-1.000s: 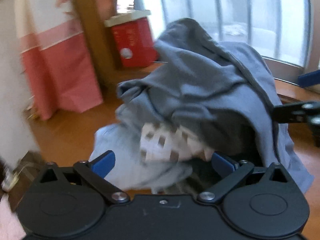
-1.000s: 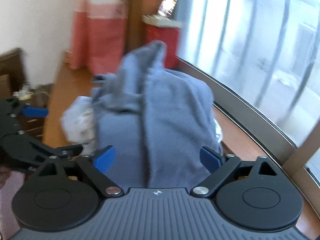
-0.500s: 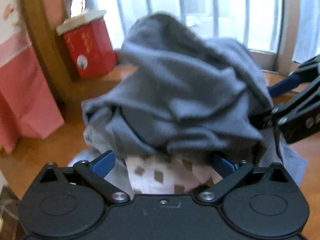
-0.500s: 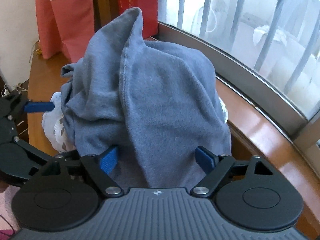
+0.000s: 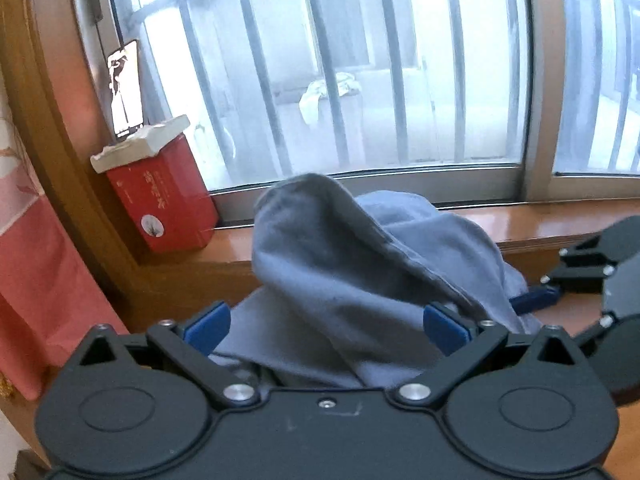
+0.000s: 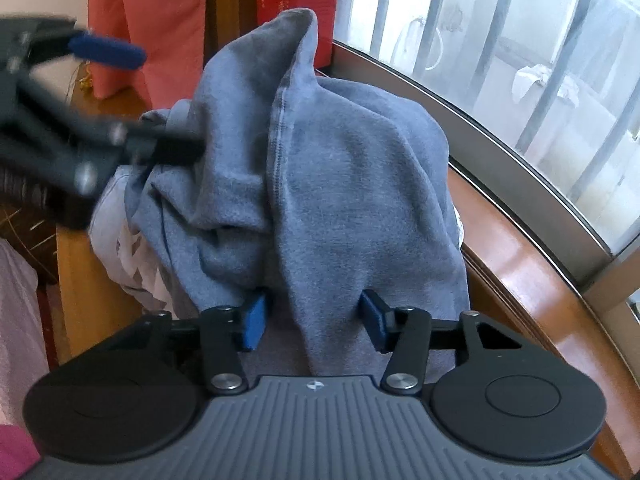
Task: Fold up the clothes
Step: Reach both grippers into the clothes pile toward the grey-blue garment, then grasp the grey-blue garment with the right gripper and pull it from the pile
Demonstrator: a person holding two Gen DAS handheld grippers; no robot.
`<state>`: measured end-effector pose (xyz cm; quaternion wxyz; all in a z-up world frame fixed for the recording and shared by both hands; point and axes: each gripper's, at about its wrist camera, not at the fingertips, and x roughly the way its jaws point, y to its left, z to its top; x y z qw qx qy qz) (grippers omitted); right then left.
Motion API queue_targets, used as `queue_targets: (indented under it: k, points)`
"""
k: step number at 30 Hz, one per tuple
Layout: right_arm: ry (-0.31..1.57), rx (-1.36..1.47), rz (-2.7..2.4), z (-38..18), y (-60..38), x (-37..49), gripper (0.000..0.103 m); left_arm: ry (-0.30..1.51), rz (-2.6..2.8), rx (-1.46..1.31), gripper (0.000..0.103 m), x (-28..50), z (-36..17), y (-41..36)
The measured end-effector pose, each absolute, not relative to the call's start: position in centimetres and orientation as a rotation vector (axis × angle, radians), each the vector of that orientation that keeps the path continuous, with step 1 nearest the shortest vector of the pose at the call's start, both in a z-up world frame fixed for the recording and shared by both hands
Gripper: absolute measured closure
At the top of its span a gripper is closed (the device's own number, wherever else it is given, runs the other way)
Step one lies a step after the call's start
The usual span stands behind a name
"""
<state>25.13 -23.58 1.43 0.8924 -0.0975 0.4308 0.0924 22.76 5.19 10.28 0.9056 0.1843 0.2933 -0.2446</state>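
A grey-blue sweatshirt-like garment (image 5: pixel 344 276) stands heaped on the wooden surface by the window. My left gripper (image 5: pixel 326 326) is open wide, with the heap's near side resting between its blue pads (image 5: pixel 208 326). In the right wrist view the garment (image 6: pixel 340 168) rises in a tall fold. My right gripper (image 6: pixel 313 322) has its jaws drawn in on the fold's lower part, and its pads (image 6: pixel 252 324) press the cloth. The left gripper (image 6: pixel 132 100) shows blurred at the upper left, one finger pushed into the cloth. The right gripper (image 5: pixel 584 280) sits at the right edge of the left view.
A pale patterned cloth (image 6: pixel 128 256) lies under the garment's left side. A red box with a white lid (image 5: pixel 160 196) stands on the wooden sill (image 5: pixel 560 220) beside a barred window (image 5: pixel 360 80). A pink curtain (image 6: pixel 148 20) hangs at the left.
My right gripper's jaws have closed in on the garment fold. The left gripper has swung up toward the window, and the patterned cloth has dropped out of its view.
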Motion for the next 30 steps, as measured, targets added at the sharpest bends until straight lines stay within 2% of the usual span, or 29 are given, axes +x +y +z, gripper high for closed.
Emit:
queue_targets:
  k: [6,7,8,9,11,12,13,14,15,16,22,23,24,27,30]
  points:
    - [0.87,-0.183,0.191,0.6,-23.9,24.5,0.052,0.732,-0.519,0.358,0.002,26.0,7.2,2.7]
    - [0.867,-0.184,0.19,0.5,-23.9,24.4,0.052,0.726,-0.526,0.342,0.009,26.0,6.9,2.6]
    - [0.864,-0.181,0.188,0.4,-24.0,24.4,0.052,0.721,-0.544,0.326,0.022,25.8,6.9,2.6]
    - [0.861,-0.164,0.182,0.2,-24.3,24.2,0.053,0.717,-0.567,0.31,0.03,25.6,7.0,2.6]
    - [0.844,-0.123,0.167,0.2,-24.8,23.9,0.057,0.695,-0.614,0.288,0.063,24.7,7.5,2.5]
    - [0.831,-0.101,0.157,0.4,-24.9,23.7,0.067,0.674,-0.64,0.287,0.068,23.9,8.0,2.5]
    - [0.813,-0.092,0.145,0.8,-24.8,23.1,0.078,0.652,-0.666,0.286,0.077,23.1,8.6,2.4]
    - [0.789,-0.081,0.134,1.2,-24.9,22.5,0.085,0.63,-0.692,0.285,0.082,22.3,9.1,2.4]
    - [0.765,-0.069,0.124,1.6,-25.0,21.9,0.091,0.608,-0.717,0.284,0.082,21.5,9.6,2.3]
    - [0.74,-0.055,0.119,2.2,-25.2,21.3,0.092,0.585,-0.743,0.283,0.083,20.7,10.2,2.3]
    - [0.572,-0.008,0.106,6.8,-26.8,15.5,0.097,0.465,-0.94,0.283,0.083,15.2,13.2,1.2]
    - [0.54,-0.017,0.094,7.7,-27.0,14.1,0.097,0.454,-0.989,0.286,0.086,13.9,13.5,0.4]
    - [0.517,-0.025,0.076,8.5,-27.3,12.7,0.097,0.438,-1.018,0.293,0.086,12.8,13.5,-0.4]
    - [0.513,-0.058,-0.022,9.0,-28.6,9.0,0.097,0.475,-1.11,0.294,0.081,10.6,12.0,-2.8]
    - [0.607,-0.031,-0.137,6.9,-30.7,6.5,0.097,0.589,-1.176,0.318,0.069,9.0,8.7,-5.4]
